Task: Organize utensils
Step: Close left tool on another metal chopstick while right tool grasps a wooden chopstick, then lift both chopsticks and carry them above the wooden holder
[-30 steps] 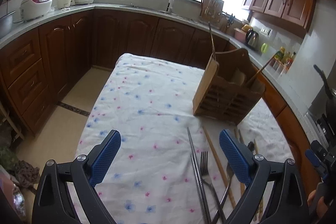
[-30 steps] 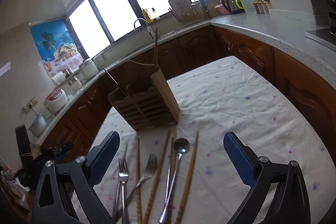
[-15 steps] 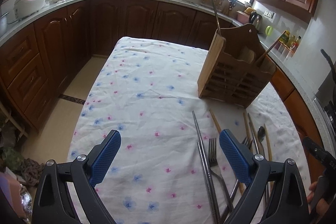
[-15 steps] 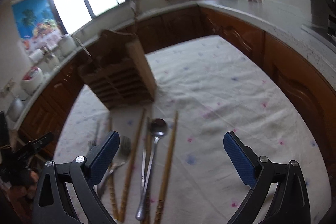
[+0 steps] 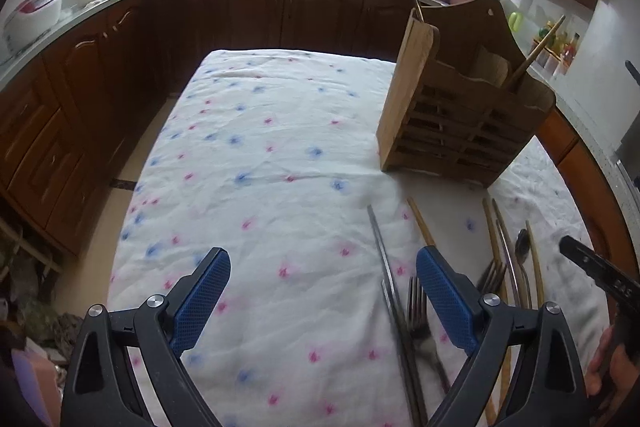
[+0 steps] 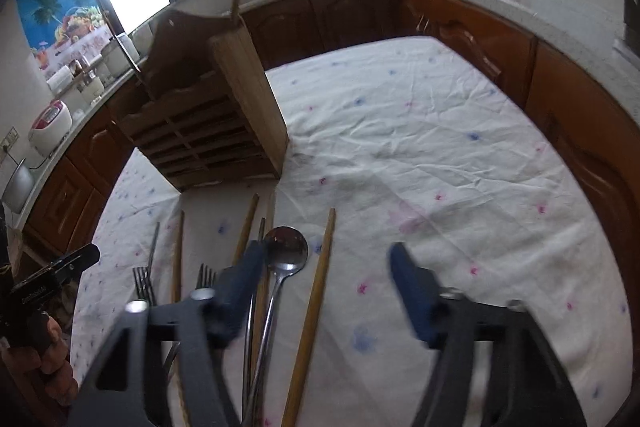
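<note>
Your right gripper (image 6: 326, 291) is hanging over the cutlery with its fingers spread wide and gripping nothing; it's motion-blurred, so edges are soft. The steel spoon (image 6: 286, 251) is lying bowl-up between those fingers, hard against the left pad (image 6: 246, 279), with a wooden chopstick (image 6: 316, 301) running just right of it. More wooden chopsticks and two forks (image 6: 206, 277) are lying further left, handles toward you. Your left gripper (image 5: 320, 301) is also sitting wide apart and empty, over bare floral tablecloth (image 5: 260, 155). A pair of metal chopsticks (image 5: 386, 267) and a fork (image 5: 418, 307) are lying just inside its right pad (image 5: 444, 299); the rest of the pile is outside it, to the right. The wooden utensil caddy (image 5: 452, 123) is standing upright on the cloth just beyond the row of utensils, already holding a couple of long sticks (image 5: 534, 55) leaning out of the top.
</note>
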`<state>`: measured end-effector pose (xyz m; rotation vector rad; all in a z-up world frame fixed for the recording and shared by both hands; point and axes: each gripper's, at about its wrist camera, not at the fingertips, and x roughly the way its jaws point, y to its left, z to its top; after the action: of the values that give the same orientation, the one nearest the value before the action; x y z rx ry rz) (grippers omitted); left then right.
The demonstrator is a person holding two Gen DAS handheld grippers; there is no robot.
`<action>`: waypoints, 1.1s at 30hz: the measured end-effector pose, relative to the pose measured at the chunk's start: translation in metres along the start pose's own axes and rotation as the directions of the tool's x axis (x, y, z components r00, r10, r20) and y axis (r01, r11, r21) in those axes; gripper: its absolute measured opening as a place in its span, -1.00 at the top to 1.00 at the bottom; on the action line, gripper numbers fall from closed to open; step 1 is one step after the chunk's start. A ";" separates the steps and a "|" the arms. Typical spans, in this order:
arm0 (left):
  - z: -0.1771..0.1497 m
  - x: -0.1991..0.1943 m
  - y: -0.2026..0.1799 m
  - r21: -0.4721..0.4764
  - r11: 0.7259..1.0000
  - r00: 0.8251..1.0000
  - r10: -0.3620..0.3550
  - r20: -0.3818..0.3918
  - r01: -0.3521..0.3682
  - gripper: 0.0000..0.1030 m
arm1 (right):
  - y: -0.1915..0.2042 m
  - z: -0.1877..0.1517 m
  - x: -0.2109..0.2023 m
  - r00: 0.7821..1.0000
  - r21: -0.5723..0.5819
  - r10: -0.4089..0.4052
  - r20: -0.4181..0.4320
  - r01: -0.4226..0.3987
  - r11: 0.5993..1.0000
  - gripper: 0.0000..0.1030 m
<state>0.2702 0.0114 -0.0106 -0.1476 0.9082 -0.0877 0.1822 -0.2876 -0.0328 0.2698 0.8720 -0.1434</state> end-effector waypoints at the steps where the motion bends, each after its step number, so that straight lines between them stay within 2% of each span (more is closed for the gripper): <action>1: 0.003 0.005 -0.003 0.008 1.000 1.000 -0.001 -0.008 0.001 -0.80 | -0.001 0.002 0.005 1.000 0.000 -0.001 -0.013 0.001 1.000 0.04; 5: 0.015 0.034 -0.013 0.053 0.999 0.998 0.001 -0.067 0.003 -0.44 | -0.003 0.006 0.027 0.998 0.003 -0.004 -0.055 0.004 1.000 0.38; 6: 0.018 0.043 -0.014 0.054 0.998 0.996 -0.001 -0.090 0.006 -0.32 | -0.004 0.007 0.032 0.998 0.000 -0.011 -0.067 0.011 1.000 0.38; 9: 0.025 0.062 -0.019 0.057 0.998 0.991 -0.019 -0.134 0.027 -0.18 | -0.004 0.008 0.043 0.995 -0.009 -0.015 -0.094 0.015 1.000 0.46; 12: 0.028 0.084 -0.028 0.089 0.996 0.983 0.008 -0.181 0.009 -0.02 | 0.001 0.011 0.049 0.995 -0.046 -0.033 -0.099 0.029 0.999 0.50; 13: 0.029 0.087 -0.034 0.125 0.992 0.986 0.039 -0.162 -0.019 0.02 | 0.002 0.012 0.050 0.994 -0.058 -0.040 -0.101 0.034 0.998 0.51; 16: 0.029 0.095 -0.047 0.196 0.979 0.987 0.075 -0.144 -0.046 0.19 | 0.009 0.012 0.053 0.992 -0.117 -0.073 -0.104 0.061 0.991 0.52; 18: 0.029 0.096 -0.051 0.209 0.977 0.988 0.064 -0.138 -0.034 0.55 | 0.016 0.011 0.056 0.989 -0.175 -0.110 -0.098 0.092 0.980 0.53; 19: 0.029 0.098 -0.054 0.221 0.975 0.989 0.056 -0.135 -0.025 0.66 | 0.018 0.010 0.057 0.988 -0.197 -0.124 -0.093 0.104 0.975 0.54; 20: 0.029 0.099 -0.056 0.229 0.973 0.990 0.055 -0.131 -0.024 0.83 | 0.019 0.010 0.058 0.987 -0.211 -0.133 -0.087 0.112 0.971 0.60; 21: 0.028 0.101 -0.058 0.236 0.971 0.990 0.057 -0.125 -0.026 0.88 | 0.020 0.009 0.058 0.988 -0.215 -0.129 -0.081 0.109 0.970 0.79; 22: 0.028 0.100 -0.058 0.237 0.971 0.991 0.060 -0.122 -0.029 0.88 | 0.020 0.009 0.058 0.989 -0.212 -0.124 -0.080 0.104 0.972 0.83; 26: 0.029 0.097 -0.049 0.196 0.981 0.991 0.025 -0.130 0.001 0.91 | 0.014 0.011 0.056 0.993 -0.159 -0.072 -0.090 0.057 0.986 0.91; 33: 0.032 0.057 -0.027 0.102 0.988 0.990 -0.104 -0.099 0.114 0.96 | 0.009 0.016 0.026 0.996 -0.072 0.064 -0.060 -0.068 0.995 0.91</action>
<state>0.3300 -0.0201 -0.0311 -0.0931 0.9863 -0.2467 0.2127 -0.2839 -0.0417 0.2344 0.9227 -0.0419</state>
